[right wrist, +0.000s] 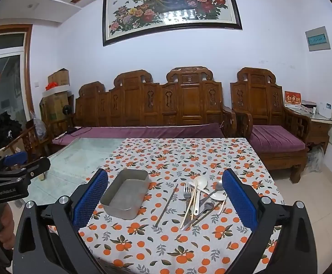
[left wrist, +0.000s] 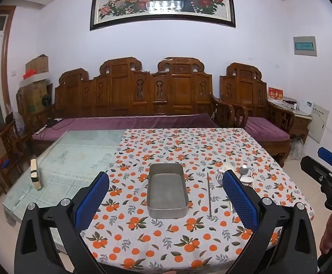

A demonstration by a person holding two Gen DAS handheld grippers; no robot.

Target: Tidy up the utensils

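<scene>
An empty metal tray (left wrist: 167, 211) (right wrist: 111, 202) sits on the orange-print tablecloth (left wrist: 166, 239). Right of it lies a single metal chopstick (left wrist: 209, 196) (right wrist: 166, 205). Further right is a pile of utensils: a fork (right wrist: 186, 190), a white spoon (right wrist: 200, 182), a metal spoon (right wrist: 218, 186), chopsticks (right wrist: 190, 207) and more. In the left wrist view the pile (left wrist: 243, 171) is partly hidden by a finger. My left gripper (left wrist: 166, 194) is open and empty, above the tray. My right gripper (right wrist: 166, 191) is open and empty, above the tray and pile.
The glass table (left wrist: 74, 159) is bare left of the cloth, with a small white block (left wrist: 35, 174) near its left edge. A carved wooden sofa (left wrist: 131, 96) and armchair (right wrist: 268, 114) with purple cushions stand behind the table.
</scene>
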